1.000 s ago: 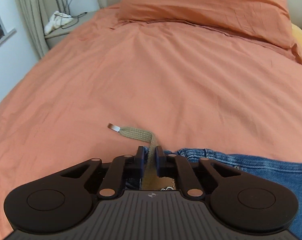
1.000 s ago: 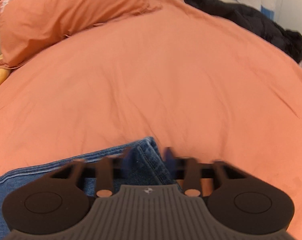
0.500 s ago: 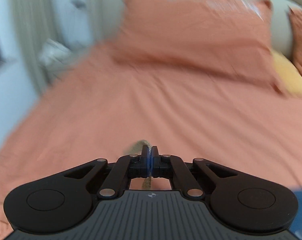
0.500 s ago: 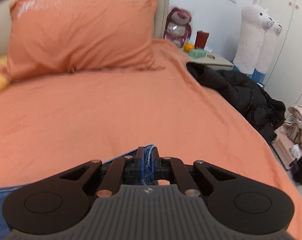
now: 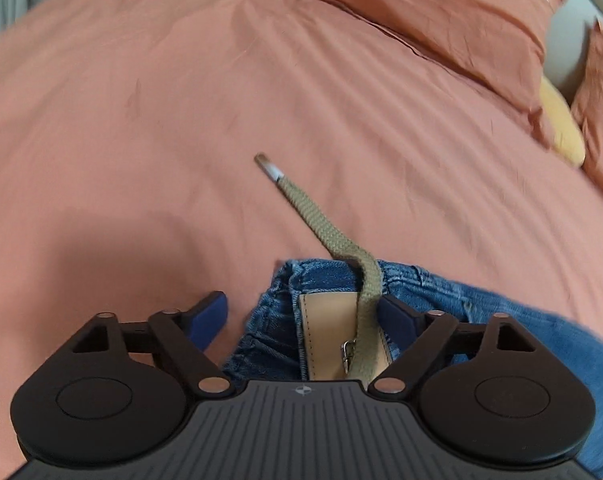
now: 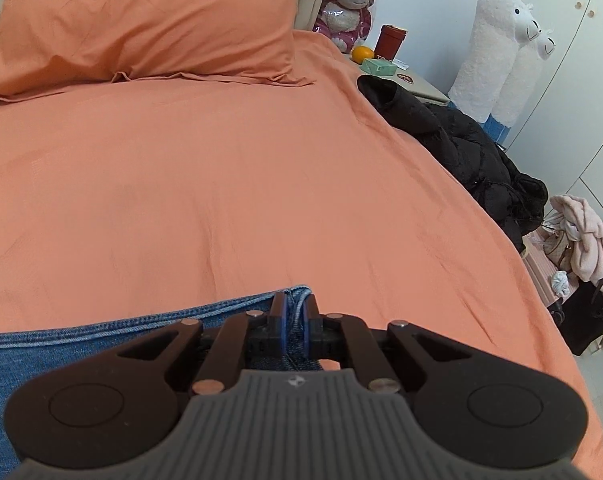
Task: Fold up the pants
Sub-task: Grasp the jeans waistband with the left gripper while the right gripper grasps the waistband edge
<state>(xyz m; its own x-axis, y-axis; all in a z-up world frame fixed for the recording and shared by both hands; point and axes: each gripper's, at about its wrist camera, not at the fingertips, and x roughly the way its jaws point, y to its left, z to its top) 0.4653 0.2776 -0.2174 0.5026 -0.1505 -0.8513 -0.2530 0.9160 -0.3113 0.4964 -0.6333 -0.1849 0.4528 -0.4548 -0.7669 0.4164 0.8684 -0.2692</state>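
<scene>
Two grippers: both sat at the jeans, which lay on the orange bedspread.
Left gripper: its fingers stood wide apart, straddling the waistband corner with the tan leather patch and clamping nothing.
Change: half a second before, those fingers were pressed together on the waistband; they had since let go.
Drawstring: it trailed out across the sheet, metal tip farthest away.
Right gripper: its fingers remained pinched on a fold of denim at the jeans' other corner.
Meaning: the left corner seemed set down, likely ending one placement; a fold probably came next.
View shift: the left camera now tilted down at the bed.
</scene>
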